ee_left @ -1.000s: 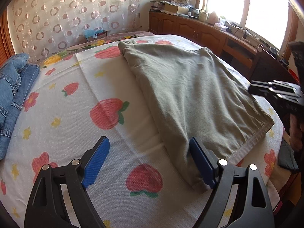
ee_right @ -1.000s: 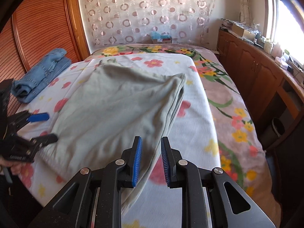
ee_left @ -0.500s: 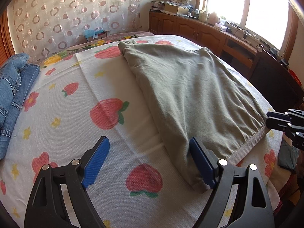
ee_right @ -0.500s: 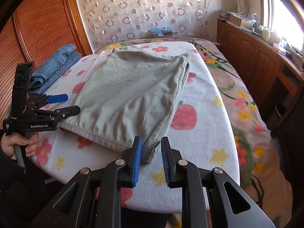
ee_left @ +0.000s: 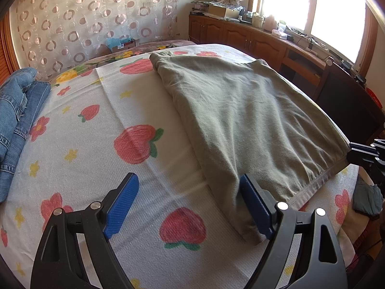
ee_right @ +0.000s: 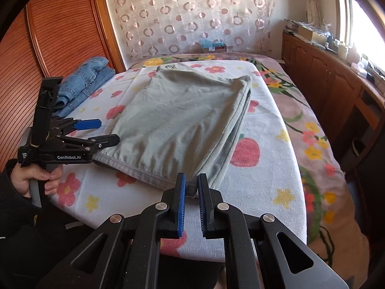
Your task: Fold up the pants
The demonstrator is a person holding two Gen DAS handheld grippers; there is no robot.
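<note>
The pants (ee_left: 243, 125), grey-green and already folded lengthwise, lie flat on the bed (ee_left: 144, 110), waistband hem toward the near edge, legs running to 12 o'clock.

The left gripper (ee_left: 190, 204) hovers low over the near left corner of the pants. Its jaws stand wide apart; the right pad sits at the garment's edge, the left pad over bare blanket. It holds nothing. In the right wrist view the same gripper (ee_right: 101, 132) shows at 9 o'clock, a hand (ee_right: 36, 177) on its handle.

The right gripper (ee_right: 191, 190) is at the near right corner of the pants. Its blue pads (ee_right: 181, 200) are narrowly spaced with the corner of the hem between them; whether they actually pinch the cloth, I cannot tell. From the left wrist view its tips (ee_left: 363, 155) enter at 3 o'clock, beside the hem.

Surface: a white blanket (ee_left: 79, 144) printed with strawberries, red flowers and yellow stars; a flowered bedspread (ee_right: 308, 130) shows beyond it at 3 o'clock in the right wrist view.

Room: folded jeans (ee_left: 14, 118) at 9 o'clock, well apart from the pants. A curtain (ee_right: 192, 14) with ring pattern at 12 o'clock. A slatted wooden door (ee_right: 55, 36) at 10 o'clock. Wooden cabinets (ee_left: 259, 41) with clutter on top under a bright window (ee_left: 336, 7) at 2 o'clock.
</note>
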